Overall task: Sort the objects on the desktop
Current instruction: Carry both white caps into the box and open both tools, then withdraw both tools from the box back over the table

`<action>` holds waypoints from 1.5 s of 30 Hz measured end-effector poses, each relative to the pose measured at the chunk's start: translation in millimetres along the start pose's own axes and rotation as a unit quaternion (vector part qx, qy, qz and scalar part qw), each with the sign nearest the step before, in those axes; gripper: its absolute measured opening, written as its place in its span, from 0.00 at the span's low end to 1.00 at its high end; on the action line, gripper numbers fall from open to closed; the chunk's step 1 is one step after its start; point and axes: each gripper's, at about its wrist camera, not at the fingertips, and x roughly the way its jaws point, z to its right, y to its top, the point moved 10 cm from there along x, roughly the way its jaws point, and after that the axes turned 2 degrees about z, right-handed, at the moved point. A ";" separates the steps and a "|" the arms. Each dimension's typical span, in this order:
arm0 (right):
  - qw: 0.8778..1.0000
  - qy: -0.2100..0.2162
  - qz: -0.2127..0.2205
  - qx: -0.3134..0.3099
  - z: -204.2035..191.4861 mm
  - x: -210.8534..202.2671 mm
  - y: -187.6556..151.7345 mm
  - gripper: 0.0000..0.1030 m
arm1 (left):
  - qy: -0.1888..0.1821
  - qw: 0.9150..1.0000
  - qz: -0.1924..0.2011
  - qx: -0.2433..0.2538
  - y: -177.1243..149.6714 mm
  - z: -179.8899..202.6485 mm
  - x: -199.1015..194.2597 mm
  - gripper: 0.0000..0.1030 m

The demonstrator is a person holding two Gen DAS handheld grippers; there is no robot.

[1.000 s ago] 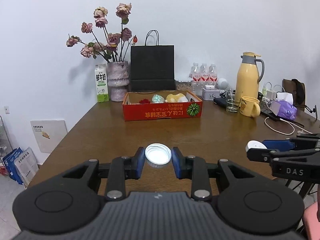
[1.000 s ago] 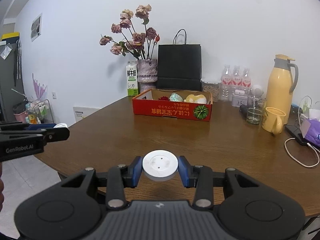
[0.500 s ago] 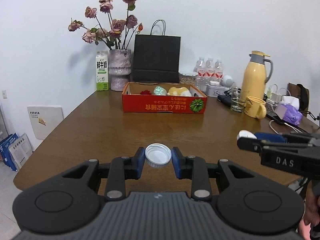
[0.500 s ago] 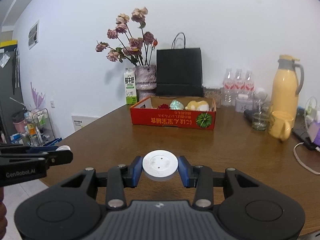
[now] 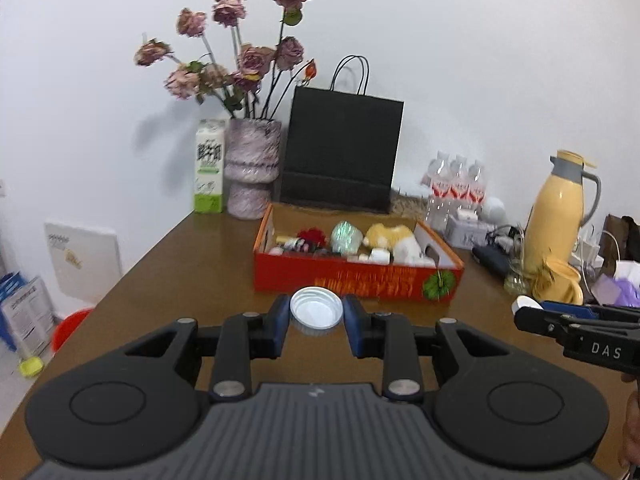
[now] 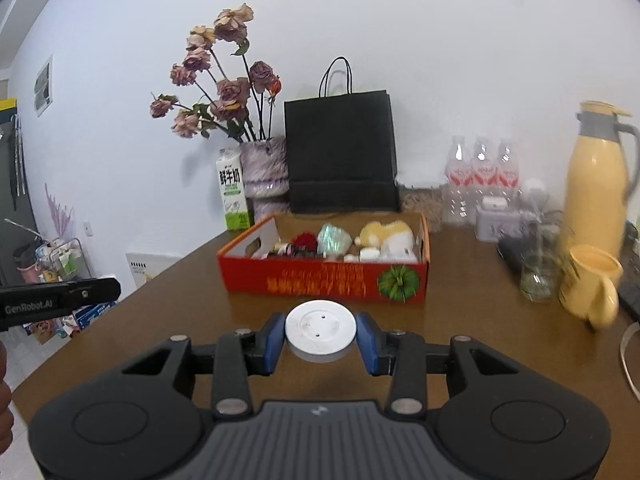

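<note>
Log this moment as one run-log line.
left gripper: shut on white cap | right gripper: shut on white disc | ahead: red box, part-filled

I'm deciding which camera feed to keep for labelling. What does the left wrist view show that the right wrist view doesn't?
Only the left wrist view: the left gripper shut on a hollow white lid, a purple bag at far right, and a red tub on the floor.

Only the right wrist view: the right gripper shut on a solid white disc, and a wire rack of clutter at left.

Both: the red box of small items, the flower vase, milk carton, black bag, yellow flask and yellow mug.
</note>
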 end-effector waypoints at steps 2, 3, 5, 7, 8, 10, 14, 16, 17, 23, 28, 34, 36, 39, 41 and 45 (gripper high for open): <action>1.000 0.003 0.007 -0.006 3.4 20.1 18.4 0.37 | -0.007 1.000 0.009 0.014 17.4 0.8 23.9 0.29; 1.000 0.004 0.011 -0.009 5.8 31.9 28.2 0.37 | -0.006 0.999 0.016 0.028 25.0 2.2 36.9 0.29; 1.000 0.010 0.014 -0.008 10.6 57.7 46.4 0.37 | 0.001 0.998 0.022 0.055 37.9 4.9 68.5 0.29; 1.000 0.016 0.011 0.001 16.5 84.1 61.4 0.37 | -0.002 0.998 0.013 0.067 46.6 7.3 103.9 0.29; 1.000 0.019 0.007 0.007 19.9 99.3 68.9 0.37 | -0.008 0.998 0.001 0.069 49.8 8.0 122.2 0.29; 0.999 0.029 -0.004 0.020 25.0 127.0 79.8 0.37 | -0.030 0.997 -0.024 0.064 55.2 9.8 156.7 0.29; 0.996 0.050 -0.055 0.044 32.4 190.8 89.1 0.37 | -0.081 0.991 -0.095 0.054 52.3 14.6 224.0 0.29; 0.992 0.062 -0.092 0.067 35.9 224.1 84.9 0.37 | -0.105 0.985 -0.129 0.036 48.8 17.0 252.6 0.29; 0.989 0.067 -0.107 0.080 37.6 240.1 81.5 0.37 | -0.111 0.983 -0.143 0.028 46.6 17.1 266.3 0.29; 0.979 0.049 -0.169 0.107 47.1 303.0 50.9 0.37 | -0.126 0.973 -0.184 0.053 18.2 28.0 308.4 0.29; 0.976 0.045 -0.185 0.110 49.3 316.1 32.5 0.40 | -0.128 0.971 -0.199 0.036 2.2 21.9 329.0 0.32; 0.977 0.028 -0.167 0.130 63.2 313.3 36.2 0.53 | -0.130 0.973 -0.187 0.044 7.5 19.3 325.1 0.41; 0.978 0.024 -0.160 0.132 66.2 310.4 41.3 0.53 | -0.126 0.974 -0.183 0.044 14.4 16.8 320.3 0.45; 0.979 0.023 -0.154 0.132 66.2 302.0 48.3 0.54 | -0.114 0.976 -0.181 0.036 24.2 10.3 312.8 0.51; 0.981 0.020 -0.150 0.122 62.9 293.2 52.8 0.56 | -0.102 0.977 -0.186 0.029 29.0 5.1 306.2 0.54; 0.986 0.007 -0.132 0.099 61.4 267.5 63.1 0.61 | -0.081 0.981 -0.175 0.027 39.7 -4.6 282.7 0.62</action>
